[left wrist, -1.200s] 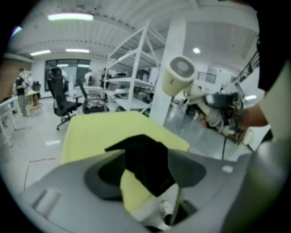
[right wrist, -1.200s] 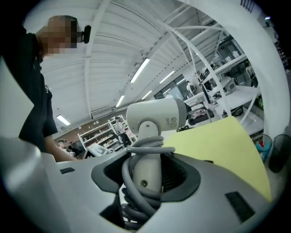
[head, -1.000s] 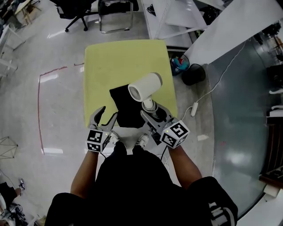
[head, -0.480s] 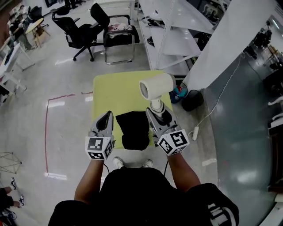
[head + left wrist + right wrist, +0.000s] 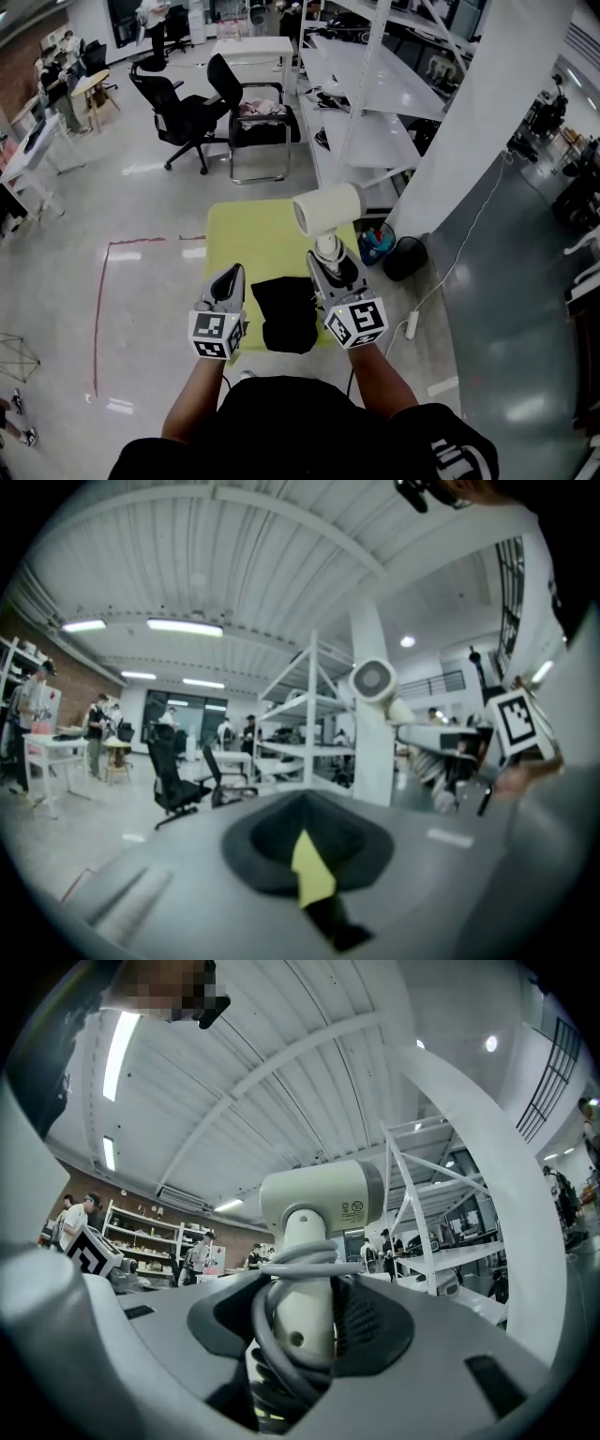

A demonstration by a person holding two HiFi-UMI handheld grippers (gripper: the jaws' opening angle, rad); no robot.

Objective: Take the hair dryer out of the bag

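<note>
**Hair dryer out of the bag, pinched in the right tool**

Head view: the right tool (image 5: 325, 265) holds the white hair dryer (image 5: 328, 208) by its handle. The barrel sits above the tool's tips and points to the picture's left. The dryer is lifted over the yellow-green tabletop (image 5: 246, 234) and is clear of the black bag (image 5: 286, 317). The bag lies flat at the near edge of the tabletop, showing between the two tools. The left tool (image 5: 229, 274) is beside the right one, at about the same level, and carries nothing.

Left gripper view: the left tool (image 5: 305, 834) has its jaws pressed together with nothing between them; only a sliver of yellow shows through the seam. The hair dryer (image 5: 375, 680) appears off to the right, well apart, above the right tool's marker cube (image 5: 518, 721).

Right gripper view: the right tool (image 5: 302, 1335) is clamped on the handle of the hair dryer (image 5: 319, 1202), which stands upright between the pads with the barrel on top. A grey cord (image 5: 272, 1330) is wound round the handle.
</note>
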